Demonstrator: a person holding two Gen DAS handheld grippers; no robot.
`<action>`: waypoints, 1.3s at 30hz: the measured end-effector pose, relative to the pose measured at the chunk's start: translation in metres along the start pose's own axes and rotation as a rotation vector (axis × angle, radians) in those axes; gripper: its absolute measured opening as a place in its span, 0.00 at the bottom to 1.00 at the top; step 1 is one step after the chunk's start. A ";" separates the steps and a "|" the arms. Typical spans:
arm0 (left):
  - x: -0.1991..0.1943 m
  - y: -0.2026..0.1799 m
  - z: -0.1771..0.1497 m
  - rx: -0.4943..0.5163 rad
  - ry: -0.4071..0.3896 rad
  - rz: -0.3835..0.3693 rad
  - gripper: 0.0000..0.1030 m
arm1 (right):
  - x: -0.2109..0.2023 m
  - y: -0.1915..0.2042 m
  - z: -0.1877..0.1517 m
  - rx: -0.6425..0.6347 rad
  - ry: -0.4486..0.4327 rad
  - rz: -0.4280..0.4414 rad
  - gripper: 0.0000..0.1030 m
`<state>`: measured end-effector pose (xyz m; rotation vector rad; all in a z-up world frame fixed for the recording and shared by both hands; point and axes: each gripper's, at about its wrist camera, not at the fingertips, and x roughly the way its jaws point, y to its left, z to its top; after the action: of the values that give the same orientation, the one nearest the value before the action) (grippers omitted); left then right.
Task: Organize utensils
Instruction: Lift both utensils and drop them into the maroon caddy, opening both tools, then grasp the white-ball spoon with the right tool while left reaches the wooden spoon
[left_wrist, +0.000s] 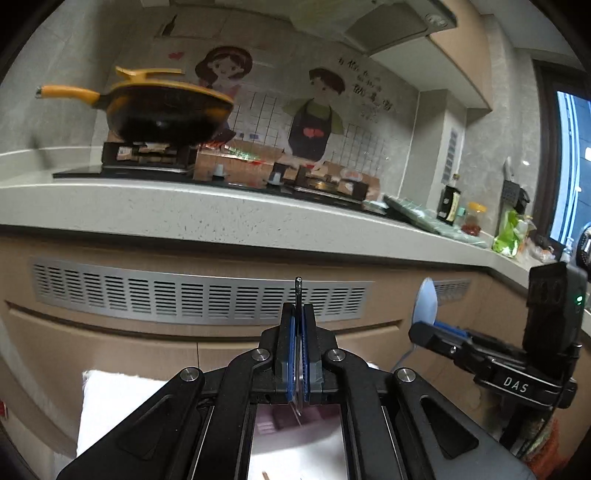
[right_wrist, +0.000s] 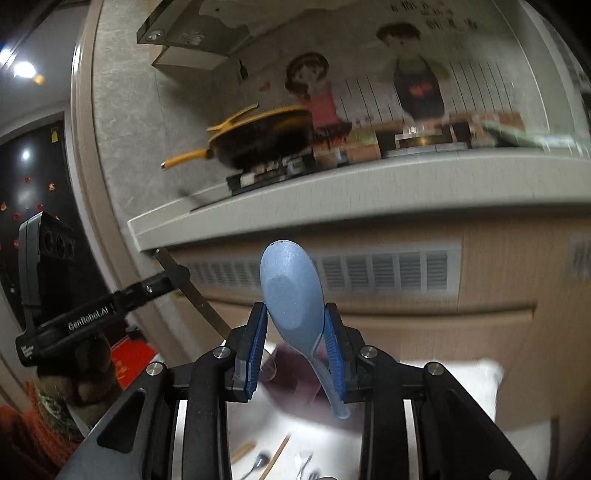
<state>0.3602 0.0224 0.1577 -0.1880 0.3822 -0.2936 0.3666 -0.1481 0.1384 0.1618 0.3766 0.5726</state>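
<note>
My left gripper (left_wrist: 298, 314) is shut on a thin metal knife (left_wrist: 298, 291), seen edge-on and sticking up past the fingertips. In the right wrist view the same knife (right_wrist: 207, 306) shows as a long flat blade slanting through the left gripper (right_wrist: 173, 275). My right gripper (right_wrist: 295, 314) is shut on a blue plastic spoon (right_wrist: 291, 291), bowl up and handle hanging down between the pads. From the left wrist view, the right gripper (left_wrist: 424, 332) and the blue spoon (left_wrist: 425, 301) are at the right. Both grippers are held up in front of the cabinet.
A grey counter (left_wrist: 184, 214) runs ahead, with a yellow-handled pan (left_wrist: 166, 114) on the stove. A vent grille (left_wrist: 199, 295) is set in the cabinet front. Below lies a white cloth (right_wrist: 461, 387) with chopsticks (right_wrist: 275, 458) and a metal spoon (right_wrist: 258, 461).
</note>
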 end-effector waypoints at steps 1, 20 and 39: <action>0.016 0.007 -0.002 -0.006 0.023 0.004 0.03 | 0.011 -0.004 0.001 0.001 0.001 -0.012 0.28; 0.090 0.053 -0.067 -0.128 0.252 -0.039 0.44 | 0.082 -0.037 -0.079 0.021 0.230 -0.173 0.31; -0.056 0.127 -0.219 -0.321 0.411 0.258 0.60 | 0.033 0.086 -0.235 -0.124 0.610 -0.055 0.33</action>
<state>0.2558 0.1318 -0.0529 -0.3914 0.8541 -0.0108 0.2580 -0.0474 -0.0656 -0.1492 0.9312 0.5820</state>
